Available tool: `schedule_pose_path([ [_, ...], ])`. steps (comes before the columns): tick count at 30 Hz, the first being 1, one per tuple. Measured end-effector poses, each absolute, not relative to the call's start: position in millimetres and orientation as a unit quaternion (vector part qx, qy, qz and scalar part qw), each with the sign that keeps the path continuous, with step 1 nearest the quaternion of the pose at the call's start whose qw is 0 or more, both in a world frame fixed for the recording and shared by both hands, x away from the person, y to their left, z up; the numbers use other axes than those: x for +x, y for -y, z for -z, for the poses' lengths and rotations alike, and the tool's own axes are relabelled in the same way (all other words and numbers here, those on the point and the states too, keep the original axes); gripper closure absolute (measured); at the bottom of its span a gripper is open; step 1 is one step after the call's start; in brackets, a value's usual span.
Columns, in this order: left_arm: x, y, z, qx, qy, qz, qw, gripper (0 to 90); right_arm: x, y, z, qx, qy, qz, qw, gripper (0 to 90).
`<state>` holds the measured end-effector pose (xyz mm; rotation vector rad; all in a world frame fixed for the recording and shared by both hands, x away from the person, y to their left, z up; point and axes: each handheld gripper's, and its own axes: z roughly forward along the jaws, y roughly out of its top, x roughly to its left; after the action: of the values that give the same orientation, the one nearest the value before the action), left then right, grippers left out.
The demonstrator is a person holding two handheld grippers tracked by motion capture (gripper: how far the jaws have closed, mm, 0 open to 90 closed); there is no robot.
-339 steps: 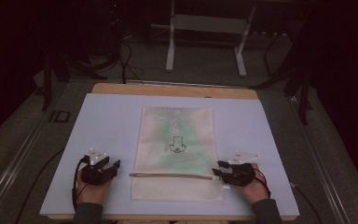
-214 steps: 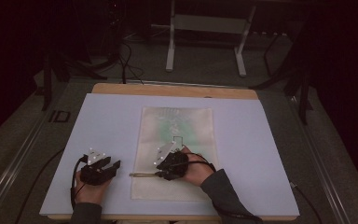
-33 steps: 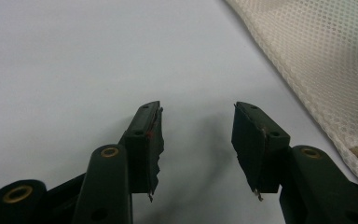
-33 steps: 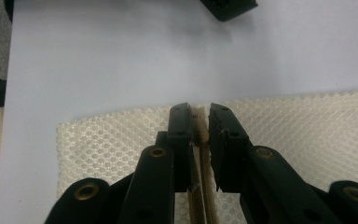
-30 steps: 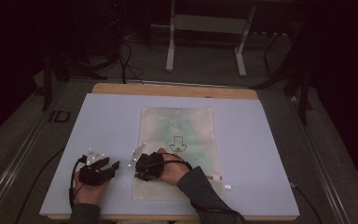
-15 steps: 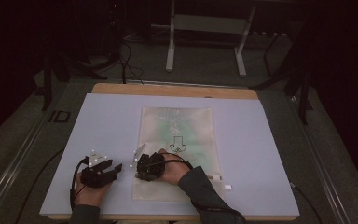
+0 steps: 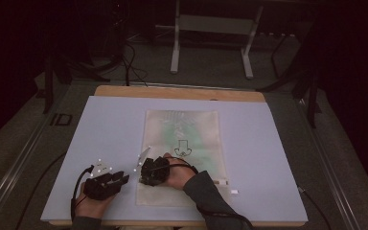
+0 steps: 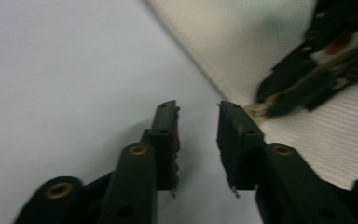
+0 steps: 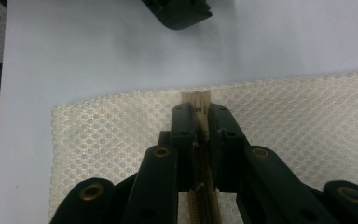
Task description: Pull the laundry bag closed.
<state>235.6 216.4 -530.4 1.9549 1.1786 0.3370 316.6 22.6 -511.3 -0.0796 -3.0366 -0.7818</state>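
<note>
**A:** What do the three views show?

**B:** A flat, cream-white mesh zipper pouch [image 7: 182,158] lying on a pale lilac table mat [image 7: 100,124]. The right gripper [image 9: 198,122] has its jaws pinched narrow on the beige zipper pull [image 9: 200,112], which sits at the pouch's end edge, just ahead of its fingertips. In the high view the same gripper [image 7: 154,171] lies over the pouch's left side, the forearm crossing the pouch from the right.

**A:** And the left gripper?

**B:** The left gripper [image 8: 196,122] hovers over bare mat, just beside the pouch's edge. Its jaws have just been closing and now stand half-wide, with nothing between them. The zipper's end lies just ahead and to the right of its fingertips, touching neither pad. In the high view it [image 7: 106,184] sits just left of the right gripper.

**A:** How far along is the work?

**B:** Judging from these views, the slider has been run to the end of its track at the pouch's left edge, so the zipper stroke looks essentially complete. Whether that leaves the pouch open or shut cannot be told. What remains is probably to release the pull and draw both grippers clear.
</note>
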Motion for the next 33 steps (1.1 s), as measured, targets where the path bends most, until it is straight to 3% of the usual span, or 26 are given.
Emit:
schedule_pose_path([
  [8,234,-209,530,0.781,-0.452,-0.11,0.417,88.3,316,-22,512,-0.027,0.967,0.252,0.003,81.7],
  [20,226,-191,532,0.797,-0.428,-0.094,0.415,88.6,317,-22,512,-0.026,0.967,0.253,0.003,81.7],
  [33,230,-189,537,0.775,-0.464,-0.088,0.421,88.0,316,-21,512,-0.025,0.967,0.255,0.003,81.7],
])
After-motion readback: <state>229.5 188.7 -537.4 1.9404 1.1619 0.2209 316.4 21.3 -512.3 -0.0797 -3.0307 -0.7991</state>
